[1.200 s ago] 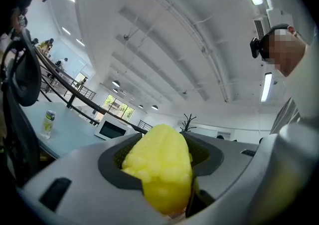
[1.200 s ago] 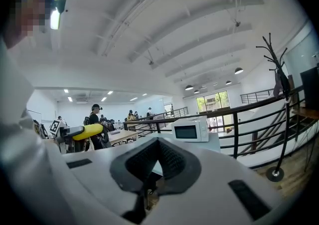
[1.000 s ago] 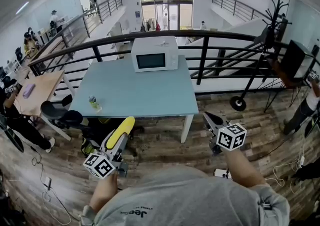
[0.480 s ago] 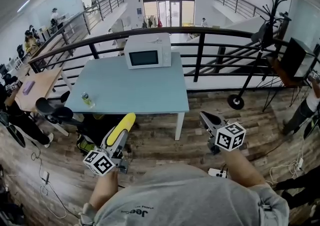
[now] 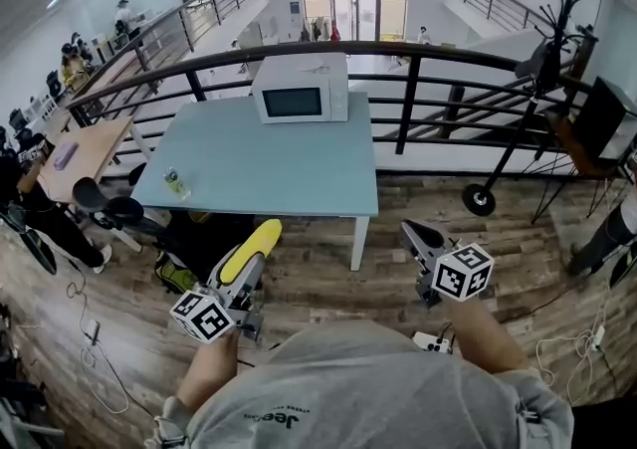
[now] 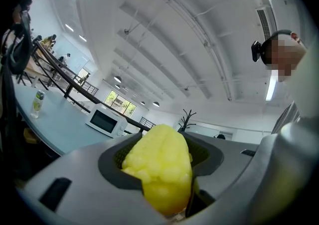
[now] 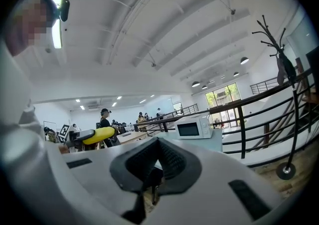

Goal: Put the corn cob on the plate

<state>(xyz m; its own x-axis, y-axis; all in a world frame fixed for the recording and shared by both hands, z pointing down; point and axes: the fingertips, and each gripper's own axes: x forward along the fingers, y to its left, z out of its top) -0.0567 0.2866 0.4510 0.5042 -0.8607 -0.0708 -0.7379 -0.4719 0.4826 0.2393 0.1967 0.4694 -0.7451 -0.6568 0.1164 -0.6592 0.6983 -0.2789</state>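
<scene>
Corn cob (image 6: 162,161) clamped in left gripper (image 5: 249,270); right gripper (image 7: 155,169) closed, empty; near shirt (image 5: 328,392) reads "Jeep".

Near end of the corn cob (image 6: 158,166) out of sight deep inside the left gripper (image 6: 164,155)

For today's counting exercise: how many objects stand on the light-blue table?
2. A white microwave at the far edge by the railing, a small bottle near the left edge; anything behind the microwave would be hidden.
</scene>
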